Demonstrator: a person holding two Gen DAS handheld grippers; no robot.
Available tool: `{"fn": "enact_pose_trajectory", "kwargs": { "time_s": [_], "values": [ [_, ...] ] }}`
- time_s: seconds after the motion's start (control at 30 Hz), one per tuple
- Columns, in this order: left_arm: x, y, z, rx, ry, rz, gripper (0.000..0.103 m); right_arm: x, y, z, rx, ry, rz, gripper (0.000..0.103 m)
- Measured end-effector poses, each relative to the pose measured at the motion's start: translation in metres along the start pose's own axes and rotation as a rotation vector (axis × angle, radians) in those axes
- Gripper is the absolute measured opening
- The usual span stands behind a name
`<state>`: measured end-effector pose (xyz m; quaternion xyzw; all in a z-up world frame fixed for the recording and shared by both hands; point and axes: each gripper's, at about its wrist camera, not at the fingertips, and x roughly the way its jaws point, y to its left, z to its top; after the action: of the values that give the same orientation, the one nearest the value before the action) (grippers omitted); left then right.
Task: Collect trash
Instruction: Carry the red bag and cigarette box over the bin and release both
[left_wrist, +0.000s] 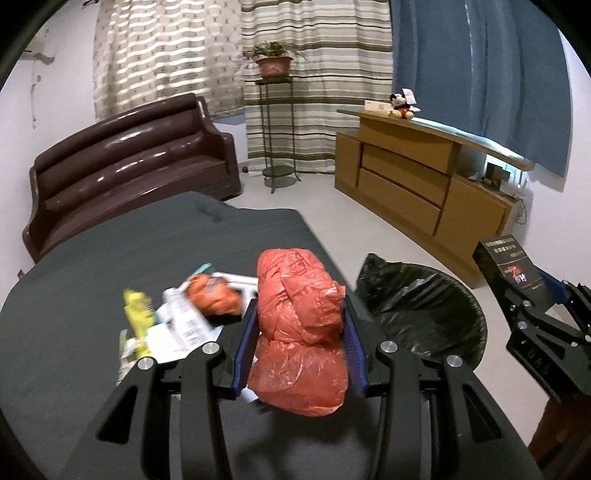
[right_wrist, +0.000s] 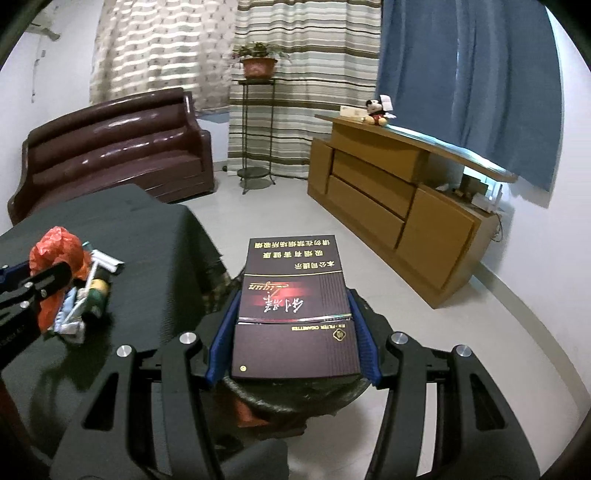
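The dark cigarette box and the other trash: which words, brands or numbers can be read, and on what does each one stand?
"FILTER CIGARETTES", seen upside down: on the cigarette box held in the right claw.
"本公司提示 吸烟有害健康 请勿在禁烟场所吸烟", upside down: on the far panel of the same box.
Cursive gold brand word and red characters on the box: not surely readable.
Print on the wrappers on the table: blurred.
Orange bag in the left claw: no text.
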<state>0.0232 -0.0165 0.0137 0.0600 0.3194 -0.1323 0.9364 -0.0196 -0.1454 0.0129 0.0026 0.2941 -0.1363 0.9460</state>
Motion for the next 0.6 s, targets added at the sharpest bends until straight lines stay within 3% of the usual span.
{"fn": "enact_pose_trajectory", "kwargs": {
  "time_s": [0.6],
  "values": [
    [0.064,-0.065,0.012,0.091,0.088,0.003,0.043,0.065,-0.044,-0.004,0.075,0.075,-0.001,0.055]
  ]
}}
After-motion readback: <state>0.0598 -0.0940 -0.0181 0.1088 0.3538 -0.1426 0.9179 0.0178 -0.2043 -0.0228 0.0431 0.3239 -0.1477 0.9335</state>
